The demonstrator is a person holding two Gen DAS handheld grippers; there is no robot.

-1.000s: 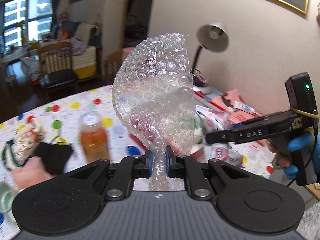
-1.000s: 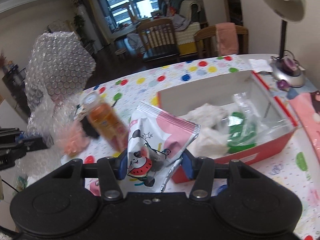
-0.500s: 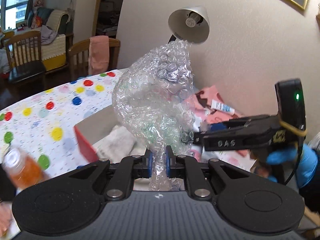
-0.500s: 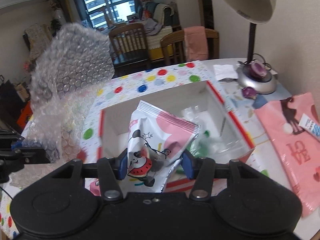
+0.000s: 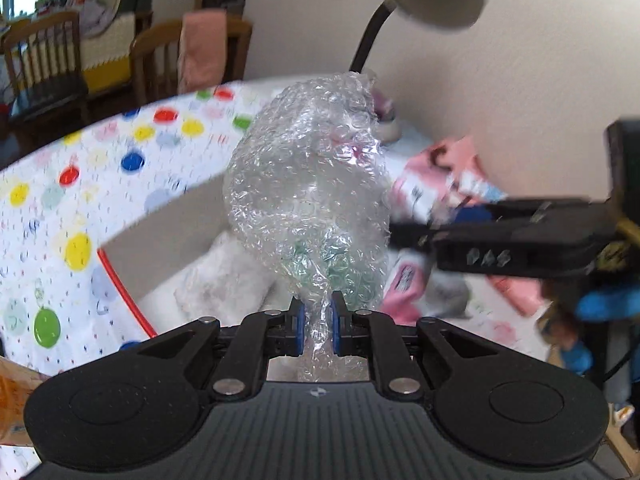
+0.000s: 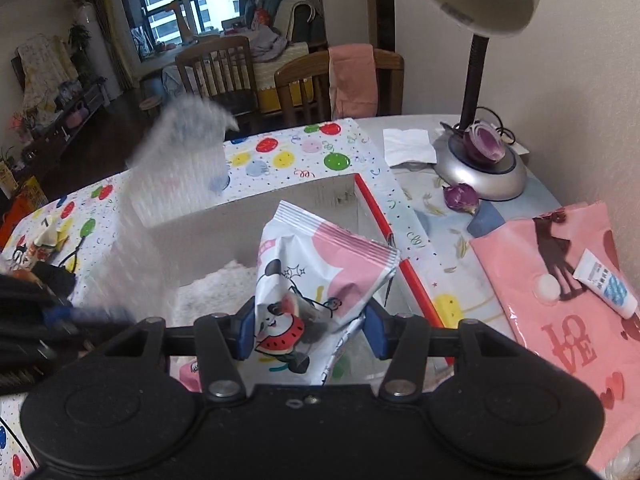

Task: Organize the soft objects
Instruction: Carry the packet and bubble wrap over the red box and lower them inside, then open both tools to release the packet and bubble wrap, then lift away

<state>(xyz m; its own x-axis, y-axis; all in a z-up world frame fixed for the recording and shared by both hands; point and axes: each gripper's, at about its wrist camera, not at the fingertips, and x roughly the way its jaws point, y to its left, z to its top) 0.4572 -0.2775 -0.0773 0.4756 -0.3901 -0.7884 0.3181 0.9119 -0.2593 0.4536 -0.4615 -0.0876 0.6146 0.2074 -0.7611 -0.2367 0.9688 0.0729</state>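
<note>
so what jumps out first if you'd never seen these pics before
The wad of bubble wrap fills the middle of the left view, pinched at its base by the left gripper over the red-rimmed box. In the right view, the right gripper clamps a pink-and-white snack bag with a cartoon panda above that same box. To the right stands a desk lamp, beside a pink LOVE bag.

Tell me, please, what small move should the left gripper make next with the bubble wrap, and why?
Probably lower it a little further, then open. The left gripper is shut on the bubble wrap, which hangs over the open red-edged box where a white fluffy item already lies. The right gripper, holding the snack bag, is above the same box, so keep them apart.
</note>
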